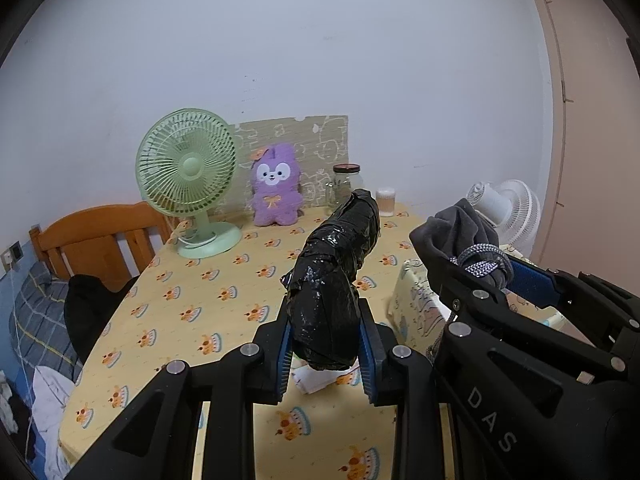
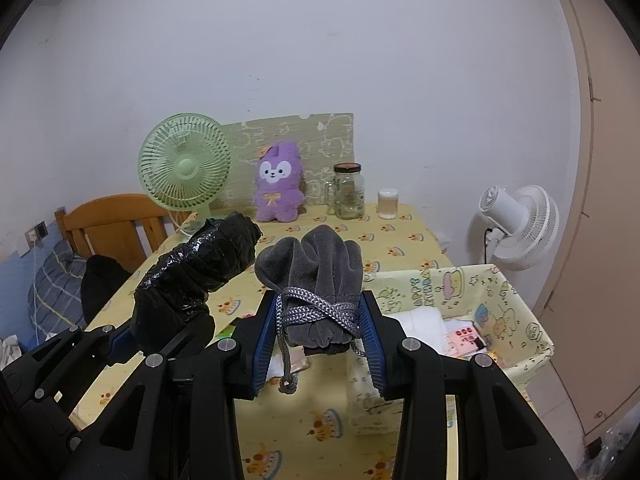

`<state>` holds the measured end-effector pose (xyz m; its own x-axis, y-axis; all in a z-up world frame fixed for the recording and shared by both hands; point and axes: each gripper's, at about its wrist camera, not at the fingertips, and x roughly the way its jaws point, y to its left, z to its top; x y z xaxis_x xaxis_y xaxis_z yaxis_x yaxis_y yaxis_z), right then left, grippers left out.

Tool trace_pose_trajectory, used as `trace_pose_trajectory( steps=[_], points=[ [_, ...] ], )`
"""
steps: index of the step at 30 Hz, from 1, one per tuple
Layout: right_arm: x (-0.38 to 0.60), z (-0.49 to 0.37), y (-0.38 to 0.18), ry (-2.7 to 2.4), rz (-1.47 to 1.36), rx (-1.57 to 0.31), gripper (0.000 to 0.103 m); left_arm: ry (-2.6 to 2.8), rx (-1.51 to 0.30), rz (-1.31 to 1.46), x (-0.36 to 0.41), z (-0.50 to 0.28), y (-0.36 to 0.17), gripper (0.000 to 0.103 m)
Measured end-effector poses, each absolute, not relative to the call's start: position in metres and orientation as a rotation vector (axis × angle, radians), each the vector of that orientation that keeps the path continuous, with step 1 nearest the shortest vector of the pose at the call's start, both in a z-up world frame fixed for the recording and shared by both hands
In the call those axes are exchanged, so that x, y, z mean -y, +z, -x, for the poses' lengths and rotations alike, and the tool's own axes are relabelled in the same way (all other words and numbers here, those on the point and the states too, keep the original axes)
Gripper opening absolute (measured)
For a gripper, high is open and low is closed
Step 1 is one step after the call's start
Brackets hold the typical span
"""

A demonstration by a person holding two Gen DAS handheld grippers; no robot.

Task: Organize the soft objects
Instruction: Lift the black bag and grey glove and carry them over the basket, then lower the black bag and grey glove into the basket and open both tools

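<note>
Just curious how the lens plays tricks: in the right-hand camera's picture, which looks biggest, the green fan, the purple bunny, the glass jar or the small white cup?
1. green fan
2. purple bunny
3. glass jar
4. small white cup

All stand about equally far back, so the order is fair.

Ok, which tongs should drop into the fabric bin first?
Right, probably. The right tongs hold the grey bundle beside the fabric bin; the left tongs, gripping the black bundle, are farther away.

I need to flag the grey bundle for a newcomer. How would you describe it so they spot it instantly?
Start at the yellow cake-print table, then find the fabric bin at its right edge. Just left of that bin, the right gripper clamps the grey fleece bundle. Unlike the shiny black plastic-wrapped roll beside it, it is matte and tied with braided grey cord.
</note>
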<state>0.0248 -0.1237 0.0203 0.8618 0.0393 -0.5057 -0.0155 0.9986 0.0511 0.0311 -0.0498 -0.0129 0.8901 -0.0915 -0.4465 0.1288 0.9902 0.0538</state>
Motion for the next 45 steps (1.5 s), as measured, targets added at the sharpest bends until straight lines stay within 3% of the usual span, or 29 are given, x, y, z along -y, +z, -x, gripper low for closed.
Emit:
trace_pose_trajectory(
  steps=[45],
  points=[
    [0.241,-0.051,0.003,-0.165,-0.114,-0.531,0.043,-0.310,-0.469,-0.157,0.167,-0.082,-0.025,0.028]
  ],
)
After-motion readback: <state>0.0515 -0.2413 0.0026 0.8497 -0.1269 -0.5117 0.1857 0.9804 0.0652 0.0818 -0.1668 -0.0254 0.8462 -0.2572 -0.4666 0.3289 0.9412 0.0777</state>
